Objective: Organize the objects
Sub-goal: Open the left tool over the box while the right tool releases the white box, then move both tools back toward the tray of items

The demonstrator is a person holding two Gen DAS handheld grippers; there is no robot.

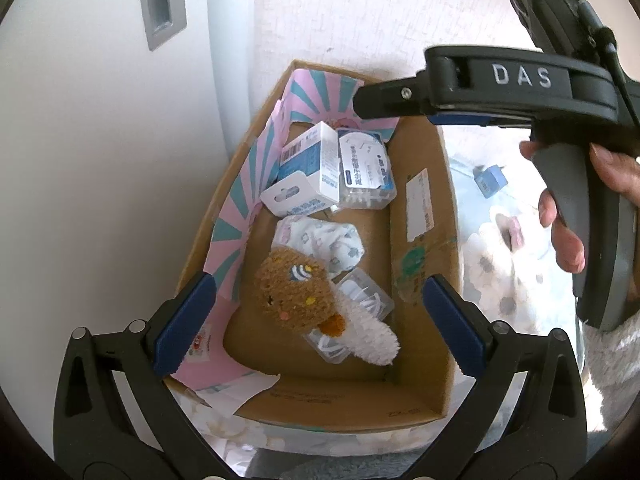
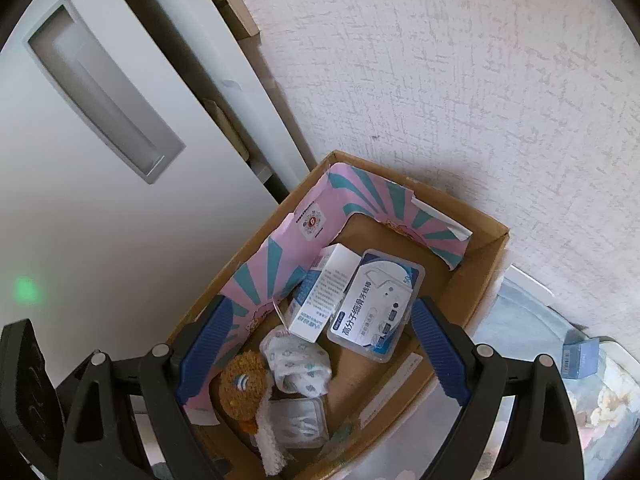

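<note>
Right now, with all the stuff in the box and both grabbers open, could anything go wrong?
A few things might.
1. The brown plush toy lies on top of the small clear case, so grabbing one could drag the other along.
2. The left gripper and right gripper both hang open over the same cardboard box, so they might bump.
3. The white carton leans on the floss pick box; pulling one could tip the other.
</note>
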